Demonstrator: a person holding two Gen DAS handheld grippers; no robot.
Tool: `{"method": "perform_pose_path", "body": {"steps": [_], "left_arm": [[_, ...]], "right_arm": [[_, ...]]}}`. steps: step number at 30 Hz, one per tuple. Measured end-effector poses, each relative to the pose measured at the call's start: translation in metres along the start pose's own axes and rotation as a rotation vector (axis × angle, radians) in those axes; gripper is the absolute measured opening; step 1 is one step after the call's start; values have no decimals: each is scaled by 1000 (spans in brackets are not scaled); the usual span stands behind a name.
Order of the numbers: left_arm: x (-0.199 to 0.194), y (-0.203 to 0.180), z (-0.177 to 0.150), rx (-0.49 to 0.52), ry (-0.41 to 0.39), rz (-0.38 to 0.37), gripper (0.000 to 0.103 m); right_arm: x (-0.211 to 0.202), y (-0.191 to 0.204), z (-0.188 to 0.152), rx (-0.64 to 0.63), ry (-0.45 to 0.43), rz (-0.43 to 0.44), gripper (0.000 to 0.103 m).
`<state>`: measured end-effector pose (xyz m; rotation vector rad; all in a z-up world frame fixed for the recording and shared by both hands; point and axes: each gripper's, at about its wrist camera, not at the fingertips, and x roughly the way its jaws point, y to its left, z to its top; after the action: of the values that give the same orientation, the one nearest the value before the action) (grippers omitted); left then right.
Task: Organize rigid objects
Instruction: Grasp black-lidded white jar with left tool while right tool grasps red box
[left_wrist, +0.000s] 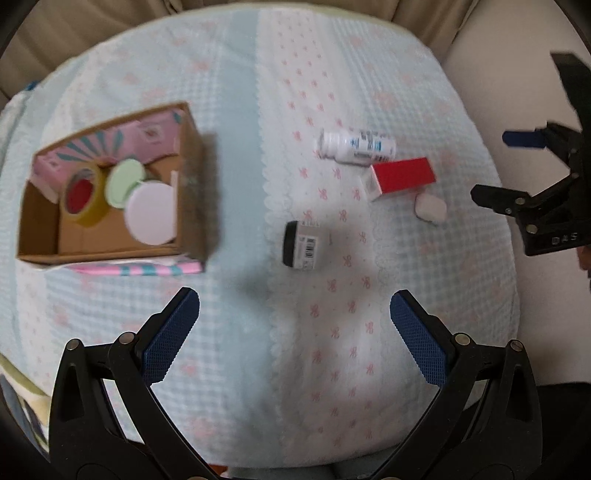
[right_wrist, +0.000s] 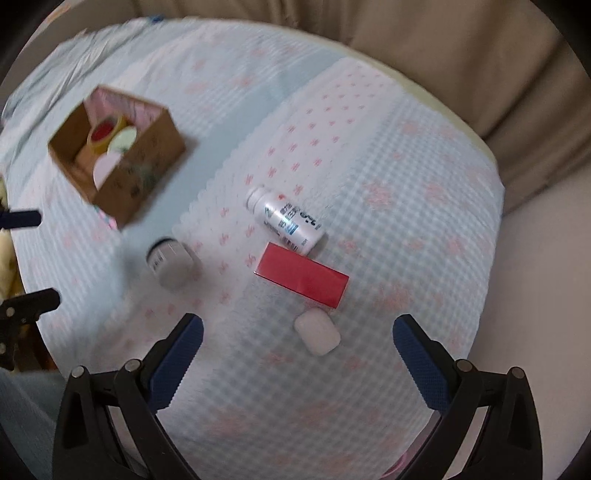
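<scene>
A cardboard box (left_wrist: 190, 184) (right_wrist: 144, 177) on the left holds a tape roll (left_wrist: 83, 195), a green lid (left_wrist: 123, 179) and a white lid (left_wrist: 151, 212). On the cloth lie a white bottle (left_wrist: 356, 146) (right_wrist: 286, 221), a red box (left_wrist: 402, 177) (right_wrist: 303, 278), a small white case (left_wrist: 430, 208) (right_wrist: 317, 330) and a grey jar with a black cap (left_wrist: 303, 243) (right_wrist: 170, 264). My left gripper (left_wrist: 295, 325) is open and empty, just short of the jar. My right gripper (right_wrist: 297, 343) is open and empty, with the white case between its fingertips' line; it also shows in the left wrist view (left_wrist: 498, 166).
A light blue and white cloth with pink bows (left_wrist: 325, 332) covers a rounded surface. Beige fabric (right_wrist: 461, 55) lies behind it. The left gripper's fingers (right_wrist: 29, 258) show at the left edge of the right wrist view.
</scene>
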<state>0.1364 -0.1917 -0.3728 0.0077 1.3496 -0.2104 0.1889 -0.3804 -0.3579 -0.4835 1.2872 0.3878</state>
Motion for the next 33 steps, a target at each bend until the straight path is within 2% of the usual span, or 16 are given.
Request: {"method": "perform_pose_path", "body": {"steps": [8,14,18,20,22,23,24,25,26,28,33], "left_arm": [[71,-15,14,-23,89,4,103],[114,-14,24,-49,129,32,103],[137,-13,30,-56,155,50,103],[145,-14,32,-56,161,51,100],[150,-16,32,-51,170,53,92],[154,-17,33,-45,179,51,89],[157,-18,33,-41,184,50,81],[160,-20,33,-33,192,46,73],[162,-21,34,-27,200,46,68],[166,-22,34,-26,215,55,51],[166,-13,33,-60,211,33,49]], "right_arm": [[63,-11,23,-252,99,10,100],[120,-8,31,-455,236,55,98],[148,-4,33,-556,304,92,78],[155,-2,35,-583,316,110,74],[161,3,36,-612,326,122,69],[164,5,35,-623,335,125,62],[167,7,34,-636,348,128,53],[169,9,33,-650,352,120,51],[170,12,32,-668,349,110,50],[170,16,29,-692,341,96,48],[165,19,22,-704,319,70,47]]}}
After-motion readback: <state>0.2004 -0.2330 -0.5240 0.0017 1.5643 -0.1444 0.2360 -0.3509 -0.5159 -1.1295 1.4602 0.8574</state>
